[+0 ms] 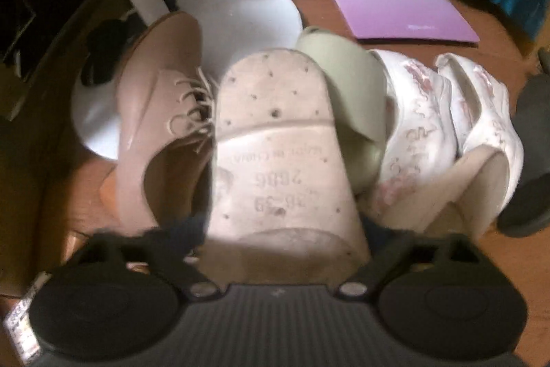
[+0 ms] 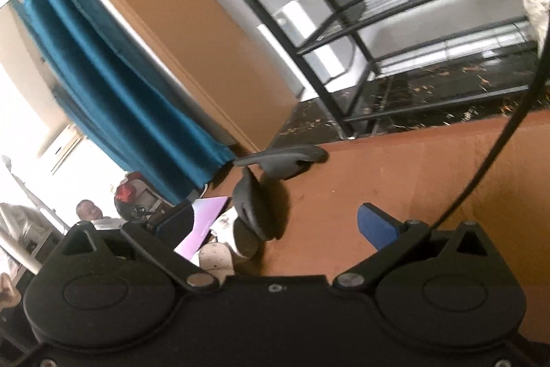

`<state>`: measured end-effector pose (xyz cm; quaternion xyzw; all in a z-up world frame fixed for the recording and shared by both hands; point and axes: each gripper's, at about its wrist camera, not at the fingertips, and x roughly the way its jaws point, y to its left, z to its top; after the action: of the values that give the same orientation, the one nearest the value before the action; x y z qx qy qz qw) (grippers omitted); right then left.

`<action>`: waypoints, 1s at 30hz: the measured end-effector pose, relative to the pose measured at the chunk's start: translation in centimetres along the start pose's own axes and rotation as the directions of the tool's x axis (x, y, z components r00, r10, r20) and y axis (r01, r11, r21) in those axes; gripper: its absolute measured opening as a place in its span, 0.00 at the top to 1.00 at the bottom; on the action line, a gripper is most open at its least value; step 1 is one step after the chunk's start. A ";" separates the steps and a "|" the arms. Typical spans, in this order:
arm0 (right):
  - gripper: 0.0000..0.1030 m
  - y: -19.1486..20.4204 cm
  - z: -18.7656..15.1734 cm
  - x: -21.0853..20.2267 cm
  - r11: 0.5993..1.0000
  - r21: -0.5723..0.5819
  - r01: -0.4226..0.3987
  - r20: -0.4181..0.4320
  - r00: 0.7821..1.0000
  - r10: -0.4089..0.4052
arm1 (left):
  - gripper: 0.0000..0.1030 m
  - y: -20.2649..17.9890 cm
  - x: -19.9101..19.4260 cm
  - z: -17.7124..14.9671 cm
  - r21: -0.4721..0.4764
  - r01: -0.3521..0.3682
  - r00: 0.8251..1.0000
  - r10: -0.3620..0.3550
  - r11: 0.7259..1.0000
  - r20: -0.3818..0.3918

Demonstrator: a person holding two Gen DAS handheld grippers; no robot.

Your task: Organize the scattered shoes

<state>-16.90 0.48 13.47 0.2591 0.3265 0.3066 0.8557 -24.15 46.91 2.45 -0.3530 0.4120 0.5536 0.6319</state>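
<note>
Brown floor (image 1: 429, 57) carries clustered shoes at frame centre: tan lace-up shoe (image 1: 154, 126), white slippers (image 1: 447, 126); purple scale (image 1: 395, 6) upper right.

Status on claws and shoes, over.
Left claw straddles sole-up slipper, grip unconfirmed. Right claw open, empty. Pink lace-up shoe and white pair crowd it both sides.

I can't see my left claw's fingertips (image 1: 192, 229) under the upturned slipper sole (image 1: 278, 140) (its stamped print blurred); grey sandal (image 1: 529, 160) cut off.
</note>
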 end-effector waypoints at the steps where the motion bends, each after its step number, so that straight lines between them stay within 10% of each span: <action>1: 0.00 -0.4 0.0 0.1 1.000 0.011 0.004 0.001 1.000 -0.004 | 0.20 0.1 -0.1 -0.1 0.000 0.009 1.000 -0.009 1.000 0.003; 7: 0.00 -2.6 0.8 0.0 0.998 0.062 0.018 0.032 0.999 -0.020 | 0.21 -1.6 -4.9 -0.3 0.059 0.110 0.988 -0.115 0.992 0.105; 13: 0.00 -6.4 3.0 -1.9 0.989 0.134 0.061 0.133 0.988 -0.079 | 0.21 -7.5 -12.7 -1.7 0.228 0.294 0.925 -0.337 0.928 0.175; 17: 0.00 -10.5 5.2 -4.4 0.976 0.152 0.154 0.223 0.957 -0.186 | 0.21 -14.4 -18.7 -5.9 0.404 0.426 0.848 -0.512 0.810 0.134; 22: 0.00 -16.5 6.9 -8.5 0.928 0.186 0.323 0.335 0.867 -0.369 | 0.20 -23.9 -22.8 -19.6 0.595 0.585 0.734 -0.673 0.552 -0.097; 27: 0.00 -23.2 5.3 -11.1 0.845 0.287 0.451 0.390 0.751 -0.533 | 0.20 -29.8 -19.7 -33.0 0.711 0.559 0.764 -0.598 0.426 -0.242; 30: 0.00 -26.3 4.4 -10.8 0.802 0.324 0.501 0.332 0.734 -0.593 | 0.20 -31.3 -17.4 -37.7 0.782 0.506 0.775 -0.590 0.363 -0.228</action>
<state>-10.86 -25.94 3.77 0.3002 0.2287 -0.0597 0.9242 1.15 1.51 2.48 -0.1145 0.4457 0.0745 0.8847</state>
